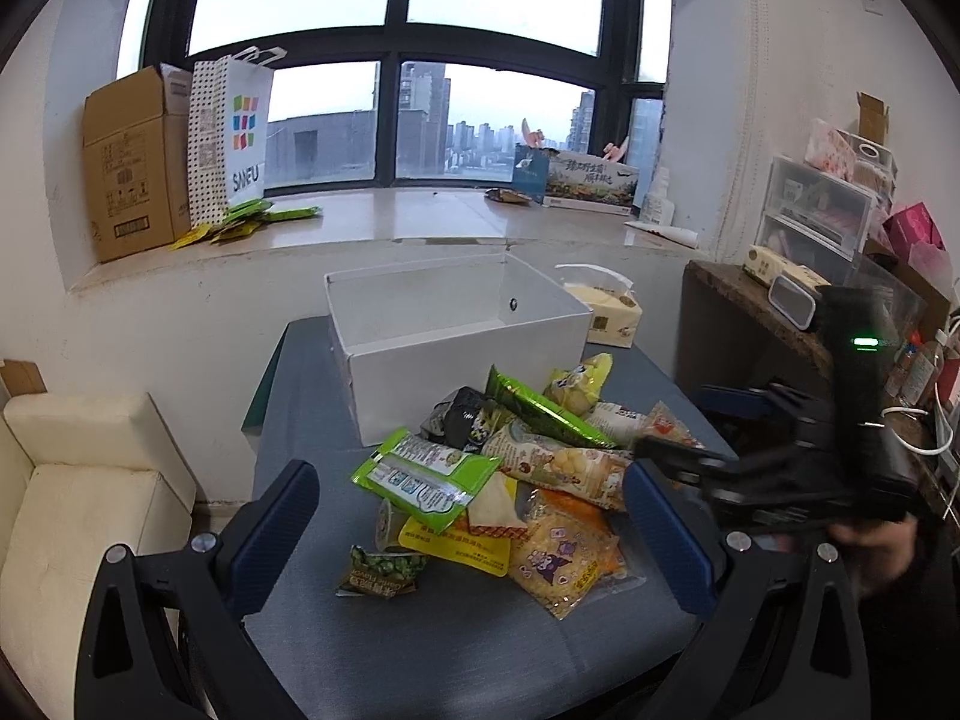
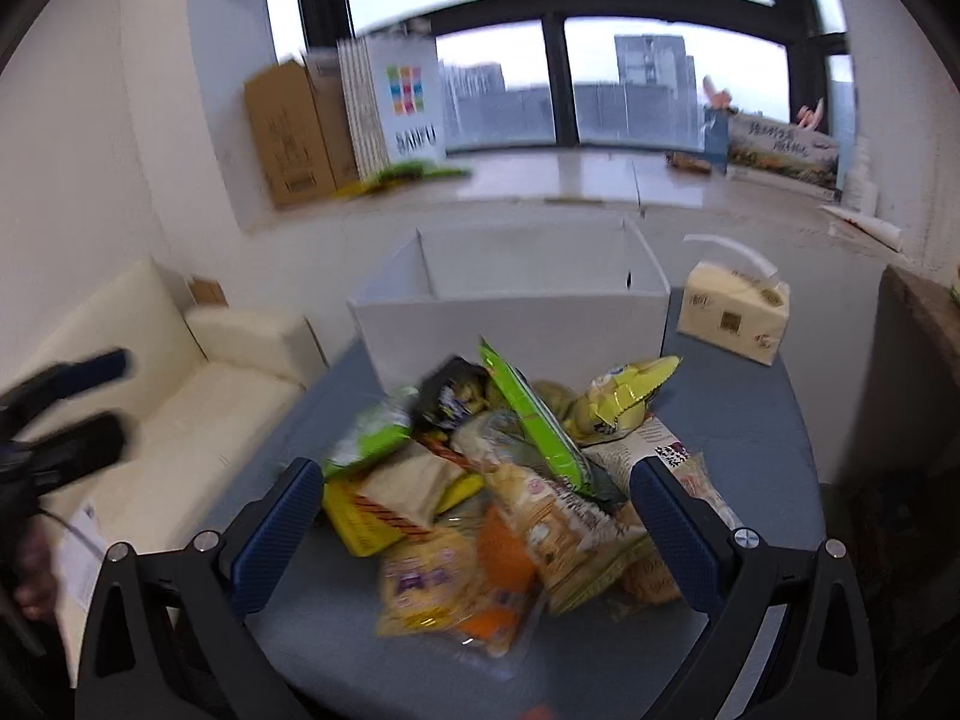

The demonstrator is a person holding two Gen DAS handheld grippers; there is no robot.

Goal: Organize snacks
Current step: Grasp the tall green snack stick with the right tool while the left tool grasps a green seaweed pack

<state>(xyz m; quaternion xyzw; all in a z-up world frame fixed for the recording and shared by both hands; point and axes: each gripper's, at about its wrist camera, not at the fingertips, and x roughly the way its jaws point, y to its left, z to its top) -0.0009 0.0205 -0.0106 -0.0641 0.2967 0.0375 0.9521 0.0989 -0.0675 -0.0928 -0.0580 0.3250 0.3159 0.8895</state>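
Both the left gripper (image 1: 471, 525) and right gripper (image 2: 474, 525) are held wide apart, empty; the snack pile (image 2: 504, 480) is blurred; the white box (image 1: 456, 348) floor is hidden.

The whole right wrist view is motion-blurred, so print on the snack packets (image 2: 492, 498) is unreadable. The pile hides the white box (image 1: 456, 354) base. The cream sofa (image 1: 78, 504) is cropped at left.

Both wrist cameras look forward and down, close over the snack pile (image 1: 516, 480) (image 2: 510, 492); shared: white box (image 1: 474, 372) (image 2: 516, 324) at 12 o'clock.
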